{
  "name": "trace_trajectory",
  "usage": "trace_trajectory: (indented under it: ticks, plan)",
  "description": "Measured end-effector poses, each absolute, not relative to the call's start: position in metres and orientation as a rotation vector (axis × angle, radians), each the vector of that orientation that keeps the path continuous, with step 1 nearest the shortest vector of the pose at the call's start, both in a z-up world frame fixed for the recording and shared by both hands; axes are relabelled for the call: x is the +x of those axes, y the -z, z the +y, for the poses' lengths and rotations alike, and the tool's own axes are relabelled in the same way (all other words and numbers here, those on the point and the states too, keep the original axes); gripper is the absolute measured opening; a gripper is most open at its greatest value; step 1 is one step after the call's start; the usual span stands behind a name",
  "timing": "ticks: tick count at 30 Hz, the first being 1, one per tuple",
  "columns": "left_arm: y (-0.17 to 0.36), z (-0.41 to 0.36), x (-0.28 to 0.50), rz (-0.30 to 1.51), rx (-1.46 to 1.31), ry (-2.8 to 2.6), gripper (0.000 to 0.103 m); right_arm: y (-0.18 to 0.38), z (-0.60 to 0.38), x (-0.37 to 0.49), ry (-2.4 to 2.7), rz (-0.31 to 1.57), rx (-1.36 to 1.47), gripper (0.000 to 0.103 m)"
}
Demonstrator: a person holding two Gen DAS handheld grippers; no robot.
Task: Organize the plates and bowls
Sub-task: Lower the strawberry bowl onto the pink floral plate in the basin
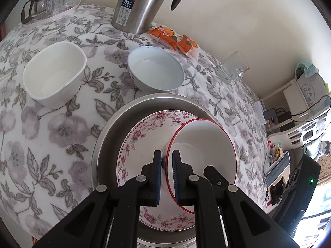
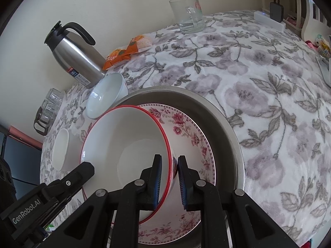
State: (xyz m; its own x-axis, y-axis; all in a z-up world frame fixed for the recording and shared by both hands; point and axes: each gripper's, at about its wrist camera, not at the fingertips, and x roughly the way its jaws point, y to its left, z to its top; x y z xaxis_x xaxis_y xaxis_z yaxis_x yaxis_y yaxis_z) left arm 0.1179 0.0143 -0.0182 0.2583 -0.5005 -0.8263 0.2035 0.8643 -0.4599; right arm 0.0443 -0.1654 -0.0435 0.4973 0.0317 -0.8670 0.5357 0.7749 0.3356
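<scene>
Nearest, the red-rimmed bowl point(image 1: 203, 157) is pinched at its rim on two sides: the left claw point(image 1: 166, 172) is pressed tight on one wall, and the right claw point(image 2: 168, 178) straddles the opposite wall, though whether both its pads press cannot be told. The bowl is seen tilted over the floral plate point(image 2: 186, 132), which lies inside the steel basin point(image 2: 225, 119) on the tabletop point(image 2: 258, 78); whether the bowl's foot touches the plate is hidden.

The step in hand is judged to be the seating of this bowl on the plate. Next, the bowl should be levelled and lowered to the plate's centre before both claws are spread.

Farther off, a pale blue bowl point(image 1: 155, 71) and a white squarish bowl point(image 1: 54, 73) are left unstacked on the floral cloth. Beyond them a steel thermos jug point(image 1: 142, 4), orange snack packets point(image 1: 175, 39) and a glass mug point(image 1: 232, 67) are set by the wall.
</scene>
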Motion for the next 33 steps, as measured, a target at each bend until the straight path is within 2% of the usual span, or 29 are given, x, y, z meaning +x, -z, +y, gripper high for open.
trace_trajectory:
  ticks: [33]
  plan:
    - [0.015, 0.019, 0.118, 1.206, -0.276, 0.429, 0.01, 0.023, -0.168, 0.045, 0.315, 0.962, 0.577, 0.019]
